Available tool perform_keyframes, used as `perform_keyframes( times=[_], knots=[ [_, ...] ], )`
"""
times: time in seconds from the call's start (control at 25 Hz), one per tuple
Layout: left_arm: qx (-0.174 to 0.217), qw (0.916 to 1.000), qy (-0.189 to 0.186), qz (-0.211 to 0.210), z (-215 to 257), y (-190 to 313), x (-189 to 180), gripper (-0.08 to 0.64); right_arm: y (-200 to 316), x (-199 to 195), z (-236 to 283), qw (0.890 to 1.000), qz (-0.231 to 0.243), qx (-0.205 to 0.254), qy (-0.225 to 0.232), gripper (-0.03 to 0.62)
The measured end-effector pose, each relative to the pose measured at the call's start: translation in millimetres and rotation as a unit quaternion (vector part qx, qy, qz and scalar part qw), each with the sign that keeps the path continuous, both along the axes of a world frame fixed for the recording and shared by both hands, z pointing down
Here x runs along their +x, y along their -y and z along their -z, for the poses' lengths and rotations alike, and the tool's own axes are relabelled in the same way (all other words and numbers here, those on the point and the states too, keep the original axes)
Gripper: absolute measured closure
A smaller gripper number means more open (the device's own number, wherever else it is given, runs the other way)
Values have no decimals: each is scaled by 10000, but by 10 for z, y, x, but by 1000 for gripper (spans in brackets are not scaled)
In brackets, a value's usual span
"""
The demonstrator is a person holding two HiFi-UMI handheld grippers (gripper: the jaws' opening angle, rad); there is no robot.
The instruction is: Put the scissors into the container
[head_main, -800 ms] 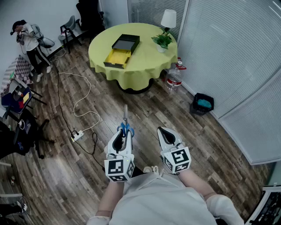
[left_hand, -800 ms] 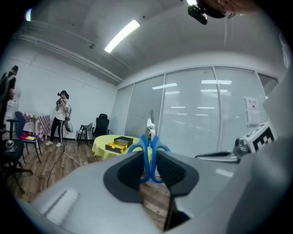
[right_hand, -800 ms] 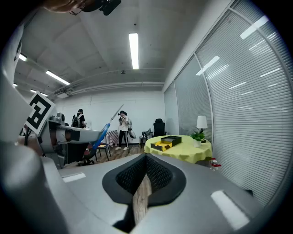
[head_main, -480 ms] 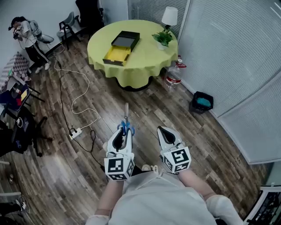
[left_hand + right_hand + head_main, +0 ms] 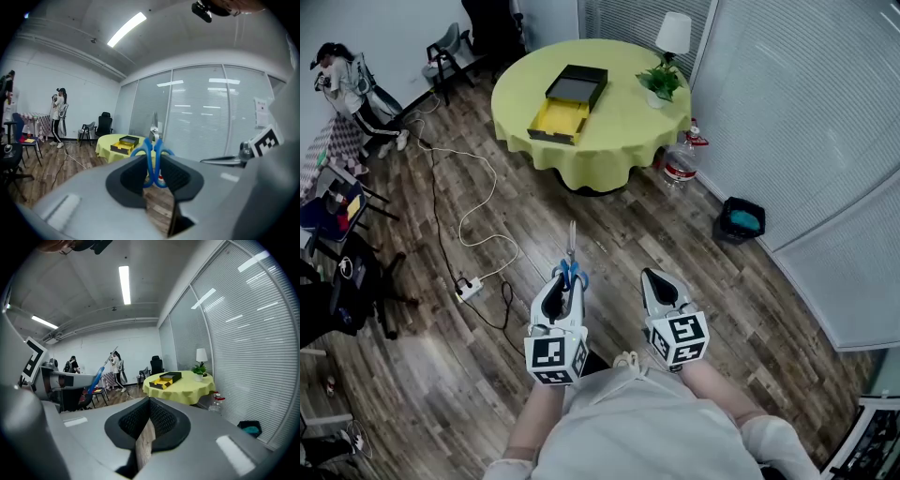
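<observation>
Since the earlier frame the round table [image 5: 609, 155] with its yellow cloth has slid slightly to the right in the head view, while the 2 tongs hold the same place in front of the person's body. The left tongs [image 5: 567, 284] are clamped on the blue handles of the scissors [image 5: 571, 255], and the blades point ahead toward the table. In the left gripper view the handle loops [image 5: 152, 159] stand upright between the dark pads, pressed from both sides. The scissors hang over the wooden floor [image 5: 609, 244], well apart from the table.

The right tongs [image 5: 662, 286] are closed with nothing between them; the right gripper view shows the pads [image 5: 161, 420] meeting, with only a sliver of floor visible below.

On the table the container [image 5: 567, 103] lies toward the left side, its yellow-lined part reaching the near-left edge. A potted plant [image 5: 661, 84] and a white lamp [image 5: 675, 33] stand at the far-right edge. A water bottle [image 5: 680, 164] stands on the floor just beside the table, and a dark bin [image 5: 741, 220] sits by the glass wall. A white cable [image 5: 473, 211] runs across the floor to a power strip [image 5: 471, 288]. A person [image 5: 342, 80] stands by the far-left wall.
</observation>
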State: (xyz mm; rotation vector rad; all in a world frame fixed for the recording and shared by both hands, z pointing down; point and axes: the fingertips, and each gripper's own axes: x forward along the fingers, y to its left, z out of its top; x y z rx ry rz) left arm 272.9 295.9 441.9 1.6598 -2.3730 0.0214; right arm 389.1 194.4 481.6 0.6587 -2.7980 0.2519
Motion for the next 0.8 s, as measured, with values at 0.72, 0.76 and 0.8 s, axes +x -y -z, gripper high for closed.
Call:
perform_keyframes(
  times=[0.72,0.76,0.8],
  knots=[
    [-139,9995,-237,-170,37,512,-2804,468,487,-2722,-86,9987,-213,-317,-338,592],
    [-145,9994,-259,-194,45,542,-2972,468,511,-2892,-77,9987,-221,-318,-342,591],
    [-160,9992,-288,-222,49,569,-3131,468,532,-3054,-69,9986,-233,-326,-342,592]
  ],
)
